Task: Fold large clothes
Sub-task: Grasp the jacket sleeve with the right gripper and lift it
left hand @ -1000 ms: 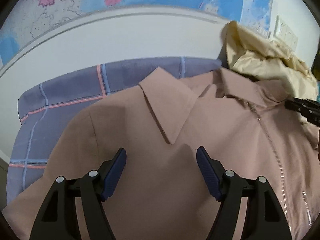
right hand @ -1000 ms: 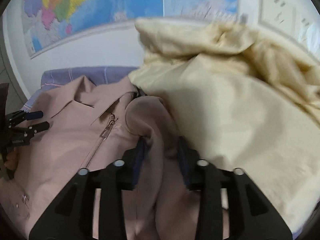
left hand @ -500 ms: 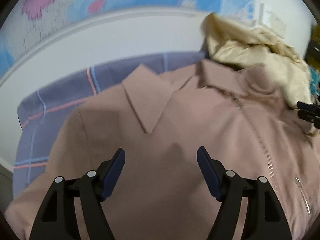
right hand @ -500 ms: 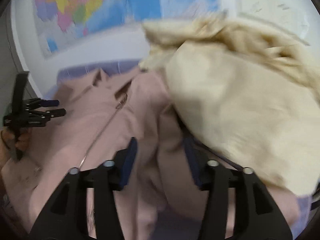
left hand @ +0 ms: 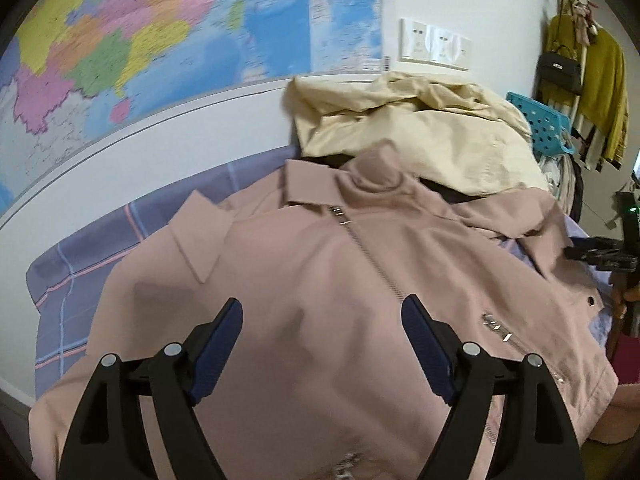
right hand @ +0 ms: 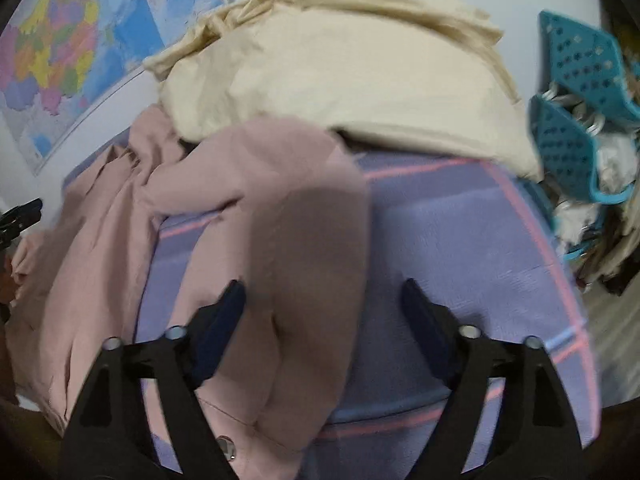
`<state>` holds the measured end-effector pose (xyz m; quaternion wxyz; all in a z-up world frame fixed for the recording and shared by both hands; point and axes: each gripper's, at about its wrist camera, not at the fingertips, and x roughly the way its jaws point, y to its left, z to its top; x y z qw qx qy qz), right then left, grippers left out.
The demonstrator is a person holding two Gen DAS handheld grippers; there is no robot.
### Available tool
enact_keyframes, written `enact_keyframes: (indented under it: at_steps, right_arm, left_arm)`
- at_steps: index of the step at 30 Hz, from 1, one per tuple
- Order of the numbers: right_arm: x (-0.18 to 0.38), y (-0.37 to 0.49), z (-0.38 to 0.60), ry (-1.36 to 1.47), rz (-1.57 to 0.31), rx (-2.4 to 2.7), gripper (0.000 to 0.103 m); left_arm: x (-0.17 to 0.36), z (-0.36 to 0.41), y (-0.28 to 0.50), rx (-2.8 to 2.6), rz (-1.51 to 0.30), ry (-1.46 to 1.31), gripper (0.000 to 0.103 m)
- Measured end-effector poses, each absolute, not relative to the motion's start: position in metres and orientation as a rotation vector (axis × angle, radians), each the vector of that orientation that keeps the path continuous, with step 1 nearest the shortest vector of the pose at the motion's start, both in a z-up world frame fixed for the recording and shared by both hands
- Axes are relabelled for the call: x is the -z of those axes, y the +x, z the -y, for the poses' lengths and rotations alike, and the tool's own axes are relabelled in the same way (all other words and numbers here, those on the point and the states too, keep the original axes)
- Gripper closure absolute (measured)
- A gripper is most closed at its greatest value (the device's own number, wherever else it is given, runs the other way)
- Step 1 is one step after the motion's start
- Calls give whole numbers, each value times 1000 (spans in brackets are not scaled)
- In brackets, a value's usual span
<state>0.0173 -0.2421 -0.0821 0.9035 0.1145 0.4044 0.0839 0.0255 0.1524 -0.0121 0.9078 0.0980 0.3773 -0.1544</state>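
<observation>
right gripper has let go the pink jacket sleeve | both grippers gape | plaid bedsheet, wall map

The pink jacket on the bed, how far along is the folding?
Early. The jacket lies spread front-up and zipped, its sleeve stretched out on the bedspread. Both the left gripper and right gripper are open, gripping nothing. No fold made yet.

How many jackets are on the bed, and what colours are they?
Pink jacket: 1
Cream jacket: 1
Total: 2 jackets on the checked bed cover
</observation>
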Motion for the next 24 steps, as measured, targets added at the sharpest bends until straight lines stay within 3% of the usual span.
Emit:
enact_keyframes:
  at_steps: [1,2,4,8,16,24]
  right_arm:
    - [82,15,241,230,-816,-179,42]
    - [83,15,239,232,-816,-207,68]
    - [80,14,239,281,-815,-288,97]
    - [39,2,251,321,-714,-361,98]
    - [-95,-29,283,366,-442,-502,98]
    - [-136,-15,161,312,-504,-916,98]
  left_arm:
    - [11,-151,23,324,-779,202,24]
    - [10,-148,20,335,-777,201,24]
    - [9,-144,16,341,-775,200,24]
    - [8,-142,9,359,-773,184,24]
    - [7,-154,6,376,-778,124,24]
    - [-4,-174,-6,443,-737,19,24]
